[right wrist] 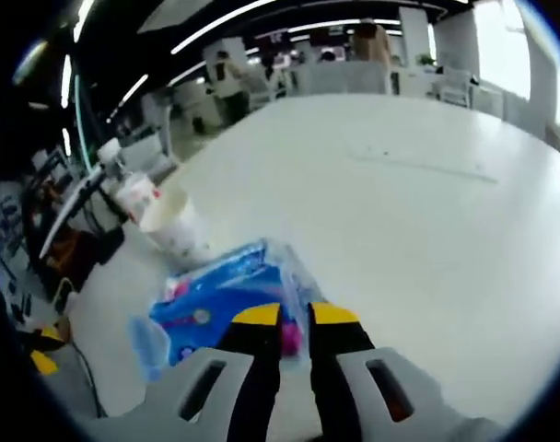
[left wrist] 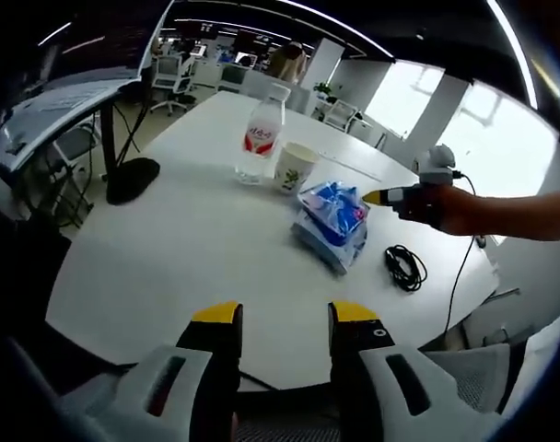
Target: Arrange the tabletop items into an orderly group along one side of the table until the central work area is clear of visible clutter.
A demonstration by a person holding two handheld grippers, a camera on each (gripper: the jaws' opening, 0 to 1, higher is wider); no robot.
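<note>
Tissue pack (right wrist: 227, 299) on surface (right wrist: 418, 212) beside cup (right wrist: 174, 226) and bottle (left wrist: 260, 135); nipped by nearly closed right gripper (right wrist: 294, 316). Left gripper (left wrist: 285, 315) held open, empty.

Light sources: long ceiling strip lamps (left wrist: 372, 32) and large bright windows (left wrist: 501, 147), both blown out to white.
Brightness: the round white tabletop (left wrist: 197, 249) is evenly lit; the room's left side stays dim.
Shadows: soft and faint beside the blue plastic tissue pack (left wrist: 332, 224).
Glare: the tabletop washes out in the right gripper view.
Blur: the right gripper view is smeared throughout; the left gripper view is sharper.
Distortion: fisheye bending of straight lines towards the edges.
</note>
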